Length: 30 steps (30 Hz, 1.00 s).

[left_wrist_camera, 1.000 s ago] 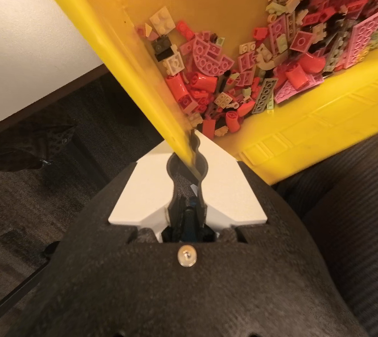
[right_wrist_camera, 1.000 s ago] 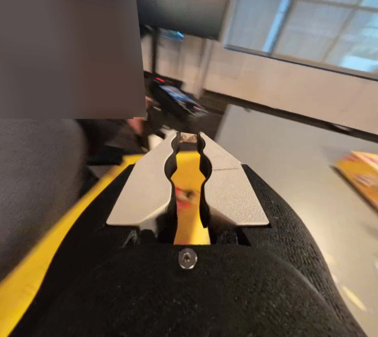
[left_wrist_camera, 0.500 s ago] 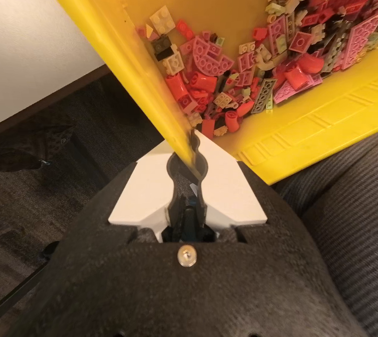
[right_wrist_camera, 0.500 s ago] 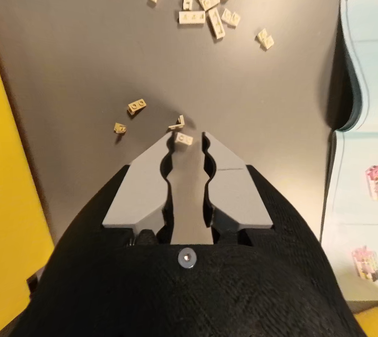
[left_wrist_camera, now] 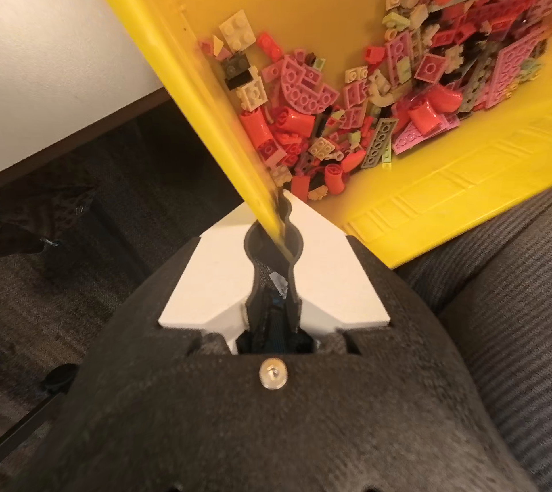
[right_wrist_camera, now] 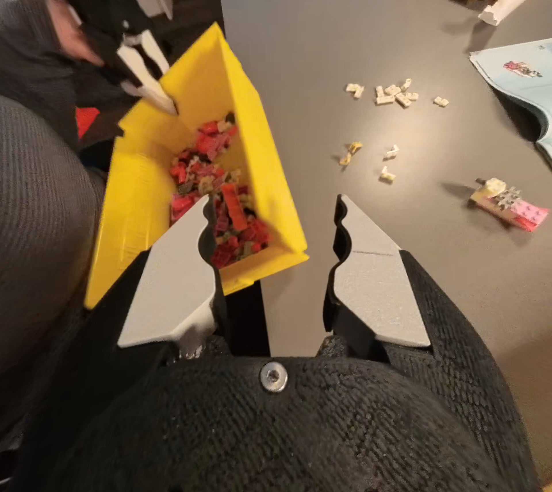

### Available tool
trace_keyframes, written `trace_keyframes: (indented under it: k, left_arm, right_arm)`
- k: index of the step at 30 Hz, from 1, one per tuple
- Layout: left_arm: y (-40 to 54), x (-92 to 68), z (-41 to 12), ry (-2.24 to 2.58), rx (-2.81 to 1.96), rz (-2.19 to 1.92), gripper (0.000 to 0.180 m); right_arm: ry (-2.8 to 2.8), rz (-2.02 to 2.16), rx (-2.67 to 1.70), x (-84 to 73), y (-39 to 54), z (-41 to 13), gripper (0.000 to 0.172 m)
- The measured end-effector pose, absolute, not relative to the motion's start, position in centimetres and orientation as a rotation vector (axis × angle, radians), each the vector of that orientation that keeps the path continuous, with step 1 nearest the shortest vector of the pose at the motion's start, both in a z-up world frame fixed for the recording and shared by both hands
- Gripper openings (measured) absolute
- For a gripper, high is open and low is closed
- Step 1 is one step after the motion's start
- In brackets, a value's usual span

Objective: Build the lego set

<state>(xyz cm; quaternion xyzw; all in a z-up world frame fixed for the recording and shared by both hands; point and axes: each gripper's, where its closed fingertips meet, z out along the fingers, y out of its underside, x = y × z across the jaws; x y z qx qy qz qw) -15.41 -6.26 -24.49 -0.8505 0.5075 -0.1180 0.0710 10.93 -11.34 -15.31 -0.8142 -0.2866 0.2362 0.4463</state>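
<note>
Beside the grey table [right_wrist_camera: 343,29], a yellow bin [left_wrist_camera: 268,0] holds toy bricks [left_wrist_camera: 373,95].

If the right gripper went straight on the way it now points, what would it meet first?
Probably the grey table. The right gripper is open and empty, and the line between its fingers runs over bare tabletop just right of the yellow bin. Its left finger could graze the bin's corner; depth is unclear.

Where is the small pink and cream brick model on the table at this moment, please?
In the right wrist view, the brick model lies on the grey table at far right, past the right gripper's open fingers, below the scattered cream bricks.
</note>
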Motion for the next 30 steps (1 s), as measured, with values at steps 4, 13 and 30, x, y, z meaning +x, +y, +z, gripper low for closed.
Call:
trace_keyframes:
  k: [4, 13, 30]
  left_arm:
    - [-6.4, -15.4, -24.7, 1.538, -2.563, -0.352, 0.006]
    - [-3.2, -14.2, -23.7, 1.067, -2.401, -0.53, 0.006]
    - [21.3, -25.8, -15.8, 0.949, -2.4, -0.051, 0.004]
  right_arm:
    - [-0.78, 0.43, -1.976, 10.5, -10.2, -17.8, 0.072]
    - [-0.839, 0.386, -2.002, 9.4, -7.7, -20.0, 0.002]
    - [-0.57, 0.346, -2.054, -3.5, 12.1, -16.8, 0.002]
